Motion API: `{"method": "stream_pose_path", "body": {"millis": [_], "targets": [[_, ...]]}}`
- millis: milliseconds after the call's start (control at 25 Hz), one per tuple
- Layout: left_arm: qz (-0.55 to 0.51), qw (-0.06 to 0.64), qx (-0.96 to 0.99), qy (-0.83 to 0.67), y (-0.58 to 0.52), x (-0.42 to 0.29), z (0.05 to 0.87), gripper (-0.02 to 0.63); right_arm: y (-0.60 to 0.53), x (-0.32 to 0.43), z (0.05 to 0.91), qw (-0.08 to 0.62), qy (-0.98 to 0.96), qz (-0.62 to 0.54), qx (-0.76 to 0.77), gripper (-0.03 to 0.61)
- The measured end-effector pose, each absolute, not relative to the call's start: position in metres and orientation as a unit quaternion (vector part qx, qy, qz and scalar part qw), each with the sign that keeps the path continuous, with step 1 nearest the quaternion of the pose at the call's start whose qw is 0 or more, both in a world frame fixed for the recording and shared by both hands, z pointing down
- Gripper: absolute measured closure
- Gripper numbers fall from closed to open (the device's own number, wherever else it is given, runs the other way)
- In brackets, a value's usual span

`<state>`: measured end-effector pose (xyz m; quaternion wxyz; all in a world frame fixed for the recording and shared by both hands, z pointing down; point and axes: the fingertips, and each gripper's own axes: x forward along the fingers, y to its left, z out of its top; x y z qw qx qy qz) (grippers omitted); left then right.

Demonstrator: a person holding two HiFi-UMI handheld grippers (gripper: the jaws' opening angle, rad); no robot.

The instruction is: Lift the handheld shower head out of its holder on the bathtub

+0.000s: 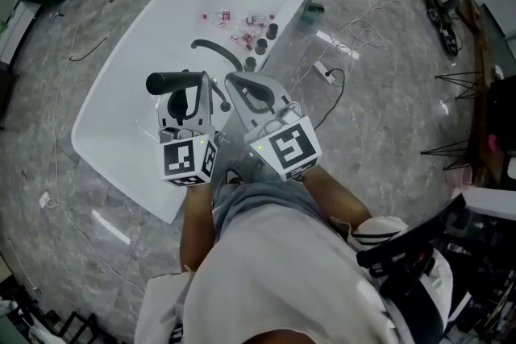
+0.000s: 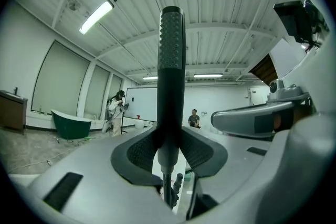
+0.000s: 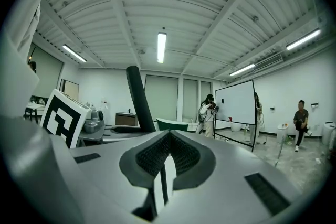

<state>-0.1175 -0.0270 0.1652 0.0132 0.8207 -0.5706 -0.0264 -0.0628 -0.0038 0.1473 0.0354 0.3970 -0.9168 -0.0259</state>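
The black handheld shower head (image 1: 169, 82) is clamped by its handle in my left gripper (image 1: 189, 86), above the white bathtub (image 1: 105, 157). In the left gripper view the shower head (image 2: 171, 60) stands upright between the pads of the left gripper (image 2: 170, 149), with its metal hose end hanging below. The dark hose (image 1: 218, 51) curves down into the tub. My right gripper (image 1: 243, 86) is just to the right, its jaws together and nothing in them. In the right gripper view the right gripper (image 3: 168, 139) shows its pads meeting, and the shower head (image 3: 137, 97) rises to its left.
Several small bottles (image 1: 246, 28) lie at the tub's far end. A power strip (image 1: 326, 72) and cables run along the floor beside the tub, and tripod stands (image 1: 459, 76) are at the right. Farther off are a green tub (image 2: 71, 126), a whiteboard (image 3: 236, 105) and standing people (image 2: 115, 110).
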Motion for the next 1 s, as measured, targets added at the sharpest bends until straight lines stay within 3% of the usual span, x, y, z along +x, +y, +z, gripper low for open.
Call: {"method": "stream_pose_path", "body": {"millis": [1000], "targets": [[-0.020, 0.040, 0.829, -0.558, -0.029, -0.122, 0.186, 0.466, -0.002, -0.070, 0.158, 0.032, -0.917, -0.008, 0.397, 0.561]]}}
